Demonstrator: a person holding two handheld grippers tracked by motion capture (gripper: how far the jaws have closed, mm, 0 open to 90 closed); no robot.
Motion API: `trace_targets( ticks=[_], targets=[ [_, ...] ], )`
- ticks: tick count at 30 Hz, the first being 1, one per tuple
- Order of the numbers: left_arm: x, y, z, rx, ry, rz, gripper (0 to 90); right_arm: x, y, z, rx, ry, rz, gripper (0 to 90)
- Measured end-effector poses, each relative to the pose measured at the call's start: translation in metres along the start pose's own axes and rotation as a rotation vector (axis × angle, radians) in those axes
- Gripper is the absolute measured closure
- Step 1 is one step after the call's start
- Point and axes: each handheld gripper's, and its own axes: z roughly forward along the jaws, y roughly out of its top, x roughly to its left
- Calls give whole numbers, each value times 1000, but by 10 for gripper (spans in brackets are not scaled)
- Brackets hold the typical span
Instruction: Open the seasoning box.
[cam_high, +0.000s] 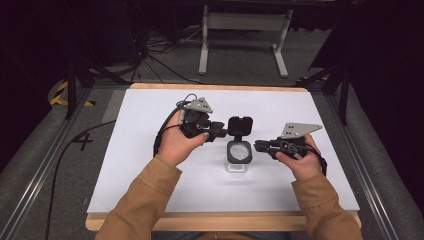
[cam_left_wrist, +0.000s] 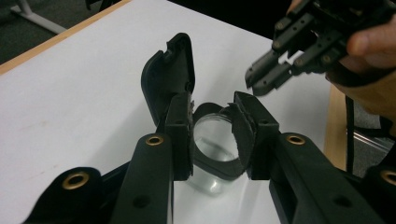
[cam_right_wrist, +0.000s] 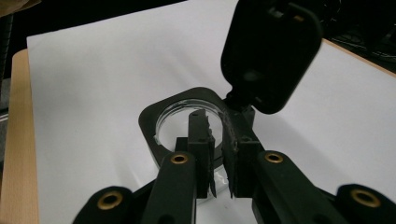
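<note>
The container (cam_high: 239, 152) has a clear, glossy body that looks like glass or hard plastic, under a matt black plastic collar and a flipped-up lid (cam_high: 240, 125) of the same dull black. The table (cam_high: 150, 165) carries a smooth, matt white sheet, with a pale wooden edge (cam_high: 200, 220) showing at the front. Each hand-held gripper, left (cam_high: 220, 131) and right (cam_high: 259, 146), is matt black plastic with shiny brass-coloured rivets (cam_left_wrist: 154, 140); the pads (cam_left_wrist: 243, 126) look rough and frayed. The sleeves (cam_high: 145, 200) are tan woven cloth.
</note>
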Motion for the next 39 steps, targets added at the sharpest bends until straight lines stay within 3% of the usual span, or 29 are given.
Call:
trace_targets(
  ticks=[13, 20, 26, 29, 32, 39],
  targets=[
    [5, -34, -39, 16, 72, -44, 610, -21, -5, -16, -5, -25, 47, 782],
    [13, -66, -54, 24, 104, -84, 575, -34, -14, -29, 1, -69, 88, 748],
    [22, -85, -59, 50, 130, -111, 525, -45, -24, -35, 11, -100, 124, 730],
    [30, -96, -61, 121, 171, -105, 469, -51, -30, -35, 19, -107, 152, 712],
    [38, -105, -61, 118, 173, -134, 446, -55, -35, -35, 31, -113, 163, 684],
    [57, -129, -53, 147, 178, -157, 361, -67, -48, -35, 67, -153, 195, 598]
  ],
)
